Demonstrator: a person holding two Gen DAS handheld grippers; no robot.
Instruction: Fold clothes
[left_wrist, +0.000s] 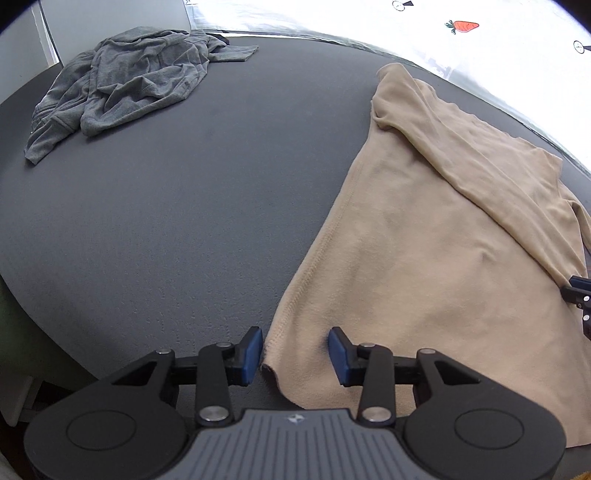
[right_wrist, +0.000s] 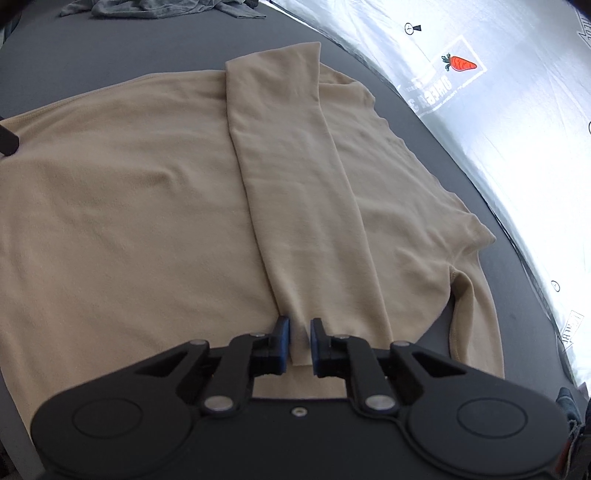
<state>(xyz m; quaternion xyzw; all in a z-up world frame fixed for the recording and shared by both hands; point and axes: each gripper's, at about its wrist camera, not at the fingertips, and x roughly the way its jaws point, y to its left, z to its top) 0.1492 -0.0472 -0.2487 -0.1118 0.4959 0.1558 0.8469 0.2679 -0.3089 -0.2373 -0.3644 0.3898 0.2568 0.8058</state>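
A beige long-sleeved top (left_wrist: 424, 258) lies flat on the dark grey table (left_wrist: 184, 221), one sleeve (right_wrist: 288, 192) folded lengthwise over its body (right_wrist: 129, 192). My left gripper (left_wrist: 295, 354) is open, its blue pads astride the top's near hem corner. My right gripper (right_wrist: 298, 343) has its jaws nearly closed around the near end of the folded sleeve; a narrow gap shows, with fabric in it. The right gripper also shows at the right edge of the left wrist view (left_wrist: 580, 299).
A crumpled grey garment (left_wrist: 125, 88) lies at the table's far left, also in the right wrist view (right_wrist: 166, 7). A shiny silver sheet with a carrot print (right_wrist: 480, 110) borders the table's right side. The table edge curves near my left gripper.
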